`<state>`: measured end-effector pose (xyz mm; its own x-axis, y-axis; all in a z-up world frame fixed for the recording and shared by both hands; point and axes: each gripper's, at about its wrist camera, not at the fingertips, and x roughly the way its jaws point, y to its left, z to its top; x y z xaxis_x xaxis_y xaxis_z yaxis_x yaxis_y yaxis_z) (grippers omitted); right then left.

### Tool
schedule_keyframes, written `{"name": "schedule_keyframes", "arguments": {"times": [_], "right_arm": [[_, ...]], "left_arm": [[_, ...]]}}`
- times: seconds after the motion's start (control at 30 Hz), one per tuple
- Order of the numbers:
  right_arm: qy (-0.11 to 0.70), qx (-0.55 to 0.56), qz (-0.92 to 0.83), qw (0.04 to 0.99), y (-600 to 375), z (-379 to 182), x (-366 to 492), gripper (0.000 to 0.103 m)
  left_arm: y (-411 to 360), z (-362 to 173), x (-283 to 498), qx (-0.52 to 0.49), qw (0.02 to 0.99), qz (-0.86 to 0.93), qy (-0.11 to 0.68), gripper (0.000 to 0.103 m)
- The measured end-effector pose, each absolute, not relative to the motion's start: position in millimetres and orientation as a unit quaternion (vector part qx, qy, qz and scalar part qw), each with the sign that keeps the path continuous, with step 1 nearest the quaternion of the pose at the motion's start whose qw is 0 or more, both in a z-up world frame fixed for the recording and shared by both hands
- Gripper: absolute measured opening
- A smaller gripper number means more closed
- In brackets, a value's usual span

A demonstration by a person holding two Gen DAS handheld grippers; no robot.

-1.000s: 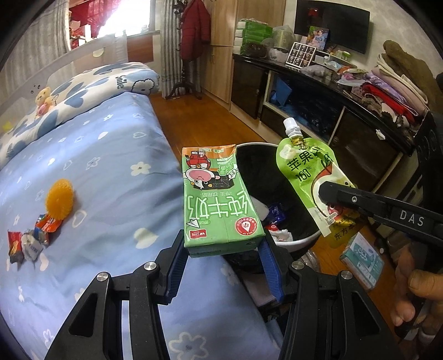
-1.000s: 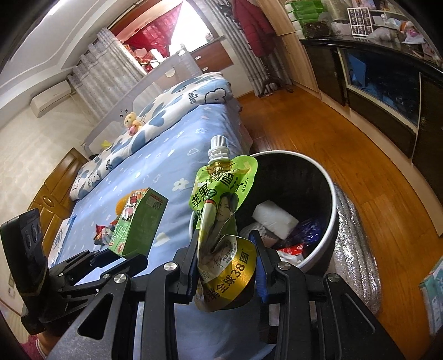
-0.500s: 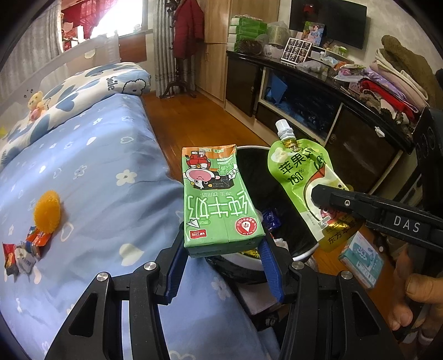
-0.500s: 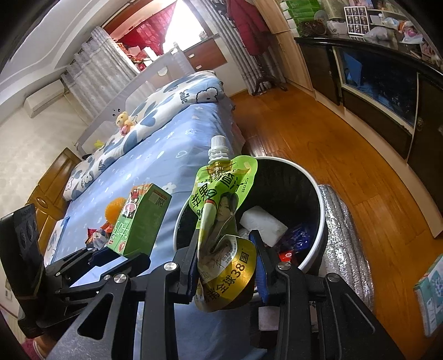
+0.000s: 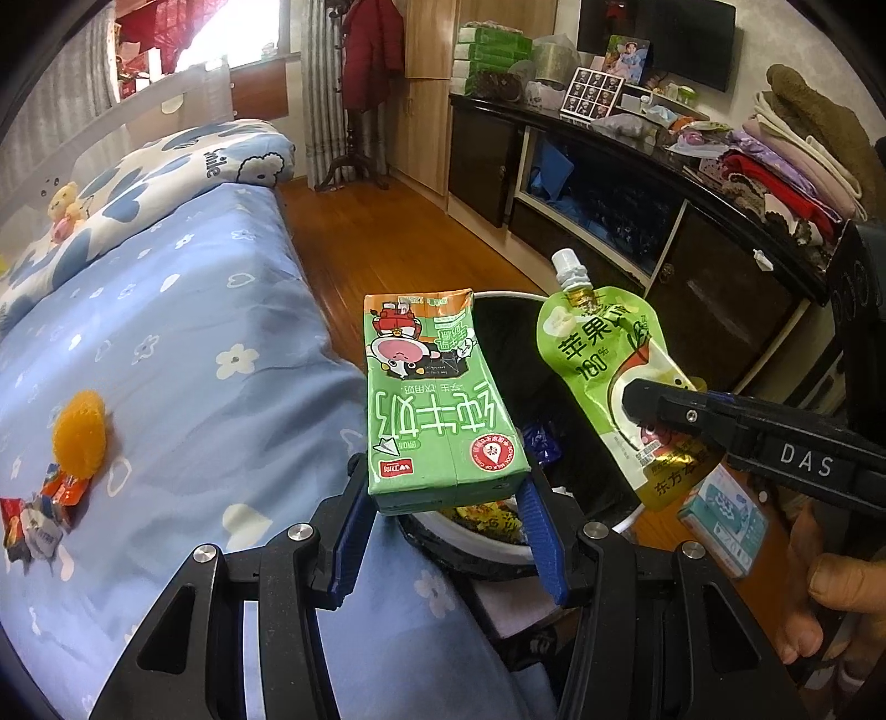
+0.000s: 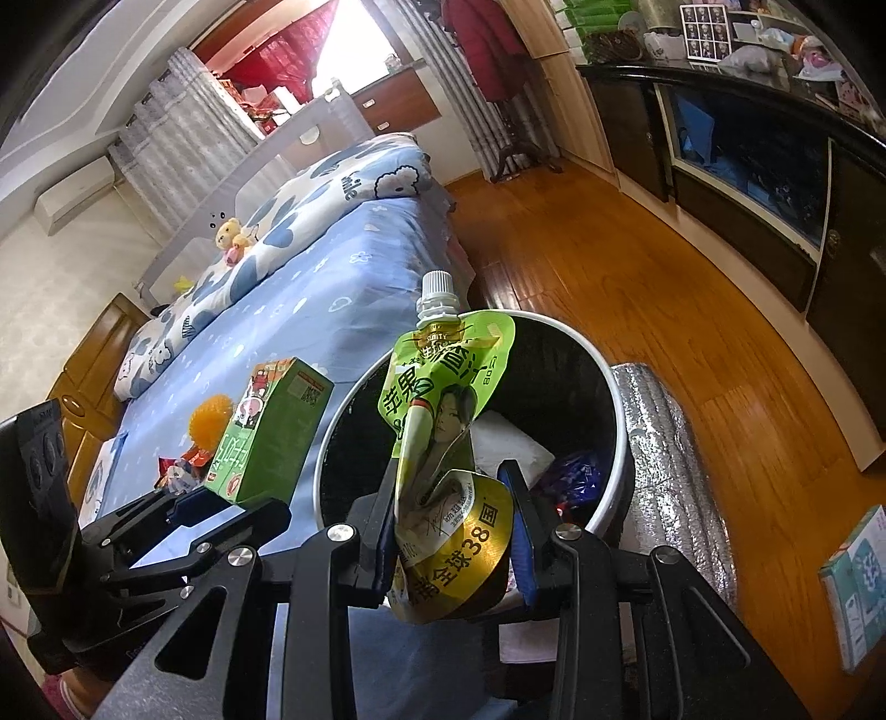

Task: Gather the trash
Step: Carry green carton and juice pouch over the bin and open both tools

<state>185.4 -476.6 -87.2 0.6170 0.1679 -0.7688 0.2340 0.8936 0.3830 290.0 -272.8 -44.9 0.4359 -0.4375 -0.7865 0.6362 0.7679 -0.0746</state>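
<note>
Daylight from blown-out window (image 5: 243, 33) — sharp centre, fisheye-warped edges

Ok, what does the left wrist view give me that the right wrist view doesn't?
Only the left wrist view shows the carton's printed front, the folded clothes on the cabinet, and the person's hand on the right gripper. Only the right wrist view shows the pouch's crumpled gold base, the white paper in the bin, and the silver roll beside it. Both show the carton shut in the left gripper, the pouch shut in the right, the bin below them, the orange ball and wrappers on the bed.
</note>
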Motion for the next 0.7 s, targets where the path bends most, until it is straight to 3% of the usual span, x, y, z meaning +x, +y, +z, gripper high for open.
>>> {"name": "schedule_keyframes", "arguments": {"times": [0.7], "right_arm": [[0.453, 0.227, -0.032, 0.862, -484, -98, 196, 0.033]], "left_arm": [[-294, -51, 297, 0.124, 0.829, -0.328, 0.436, 0.049]]}}
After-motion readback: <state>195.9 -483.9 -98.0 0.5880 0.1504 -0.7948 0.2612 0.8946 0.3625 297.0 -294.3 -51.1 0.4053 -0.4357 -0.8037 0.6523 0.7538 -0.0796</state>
